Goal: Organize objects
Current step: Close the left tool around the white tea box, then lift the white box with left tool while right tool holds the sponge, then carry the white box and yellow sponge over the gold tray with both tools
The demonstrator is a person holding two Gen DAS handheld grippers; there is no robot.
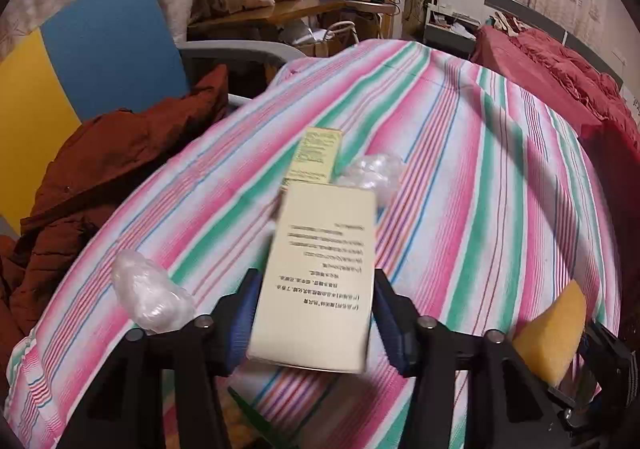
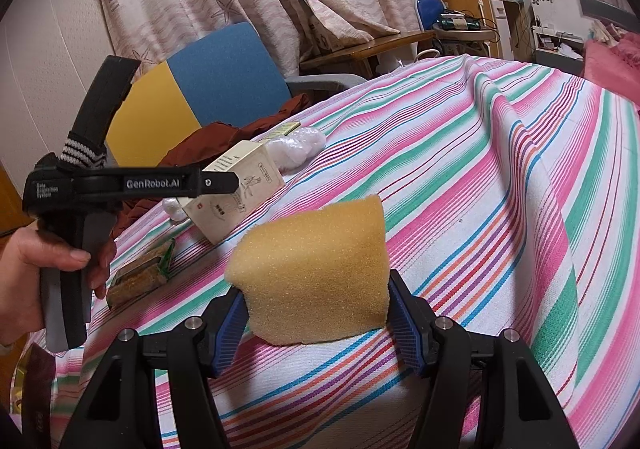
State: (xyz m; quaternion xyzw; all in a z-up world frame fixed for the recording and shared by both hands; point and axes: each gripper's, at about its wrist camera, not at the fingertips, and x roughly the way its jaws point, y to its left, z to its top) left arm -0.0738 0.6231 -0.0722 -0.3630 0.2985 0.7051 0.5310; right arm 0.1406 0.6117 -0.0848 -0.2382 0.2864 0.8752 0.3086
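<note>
My left gripper (image 1: 316, 276) is shut on a cream box with printed text (image 1: 320, 273), its blue pads pressed to the box's two long sides. From the right wrist view that box (image 2: 240, 189) hangs tilted just above the striped cloth (image 2: 460, 189), and a hand (image 2: 24, 273) holds the left gripper (image 2: 234, 183). My right gripper (image 2: 316, 285) is shut on a yellow sponge (image 2: 316, 269), also seen in the left wrist view as the sponge (image 1: 556, 329) at lower right. A yellow-green box (image 1: 316, 155) lies flat beyond the cream box.
Two crumpled clear plastic bundles lie on the cloth, one (image 1: 372, 173) beside the yellow-green box, one (image 1: 150, 295) near the left edge. A packaged scouring pad (image 2: 140, 273) lies near the front-left edge. A rust-red jacket (image 1: 100, 169) is draped on a blue-and-yellow chair (image 1: 112, 49). Red bedding (image 1: 560, 73) lies at the far right.
</note>
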